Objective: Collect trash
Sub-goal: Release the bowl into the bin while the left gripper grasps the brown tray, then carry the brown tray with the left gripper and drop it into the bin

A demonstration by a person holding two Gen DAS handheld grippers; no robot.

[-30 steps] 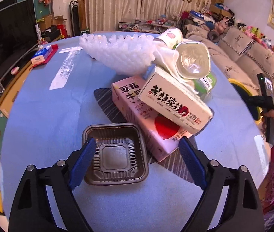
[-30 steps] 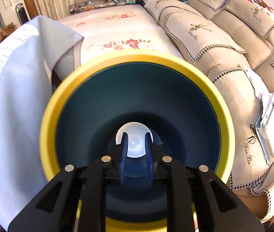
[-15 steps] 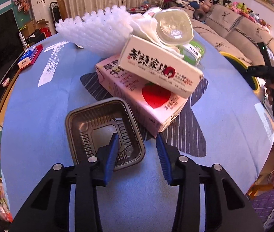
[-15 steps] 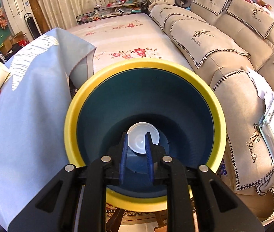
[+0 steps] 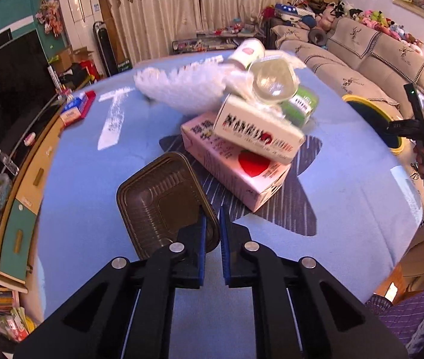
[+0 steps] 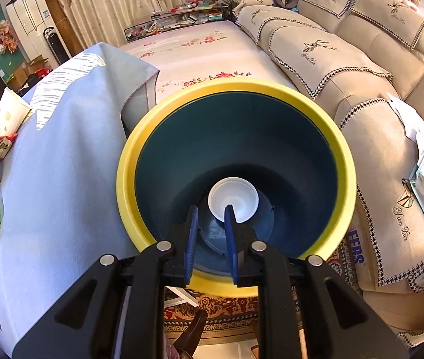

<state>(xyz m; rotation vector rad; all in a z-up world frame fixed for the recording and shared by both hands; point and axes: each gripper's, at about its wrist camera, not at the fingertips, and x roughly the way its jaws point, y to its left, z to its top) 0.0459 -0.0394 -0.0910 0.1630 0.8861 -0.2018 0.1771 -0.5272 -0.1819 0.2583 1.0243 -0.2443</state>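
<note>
Trash tray, brown plastic, sits tilted on the blue table in the left view, its near rim pinched by the left gripper; box lettering behind is blurred. Only the right view shows inside the yellow-rimmed bin, where the right gripper, nearly closed and empty, partly hides a white lid.

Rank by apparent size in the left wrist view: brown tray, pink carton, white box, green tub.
1. Pink carton and brown tray: look alike, and the tray is nearer the camera, so unranked.
2. White box.
3. Green tub, partly hidden.
</note>
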